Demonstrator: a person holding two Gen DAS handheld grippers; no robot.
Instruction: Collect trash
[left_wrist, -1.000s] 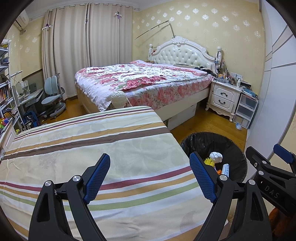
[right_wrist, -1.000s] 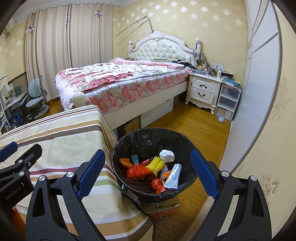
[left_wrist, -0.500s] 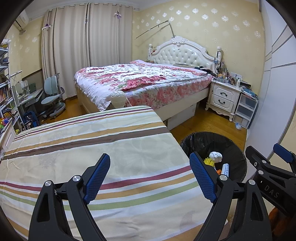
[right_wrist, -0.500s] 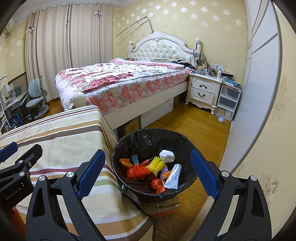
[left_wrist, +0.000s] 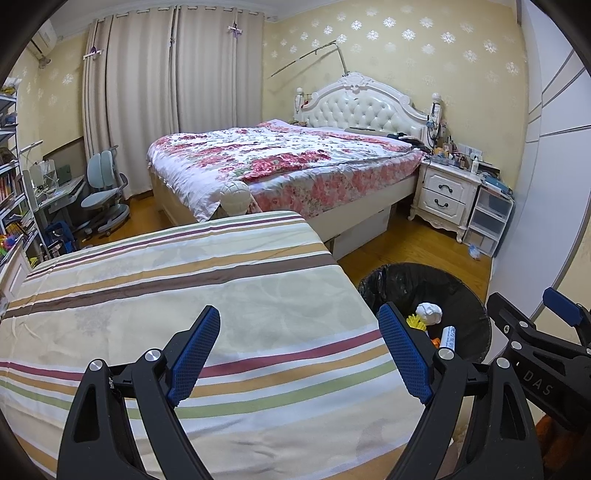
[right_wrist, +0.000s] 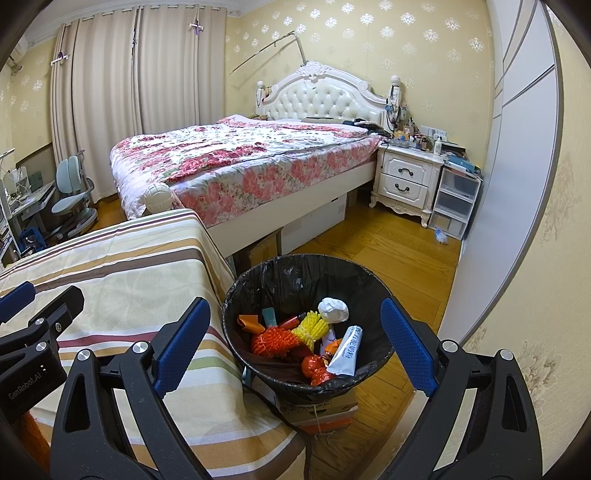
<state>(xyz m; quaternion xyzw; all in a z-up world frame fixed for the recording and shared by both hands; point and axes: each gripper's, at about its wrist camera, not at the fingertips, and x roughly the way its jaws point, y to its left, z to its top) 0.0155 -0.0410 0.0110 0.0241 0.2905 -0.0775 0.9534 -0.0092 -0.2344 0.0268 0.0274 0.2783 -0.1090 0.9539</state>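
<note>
While both grippers are hovering with fingers spread wide and gripping nothing, the left gripper (left_wrist: 299, 354) is facing the bare striped cloth-covered table (left_wrist: 184, 288). At 12 o'clock of the right gripper (right_wrist: 295, 343), the black-lined round bin (right_wrist: 258, 291) is holding the colourful trash (right_wrist: 310, 336). Collection is seemingly finishing; next, someone is likely checking for leftovers.

Glossy black plastic bin liner (right_wrist: 295, 277), striped matt cloth (left_wrist: 184, 295), polished wood floor (right_wrist: 388, 251).
</note>
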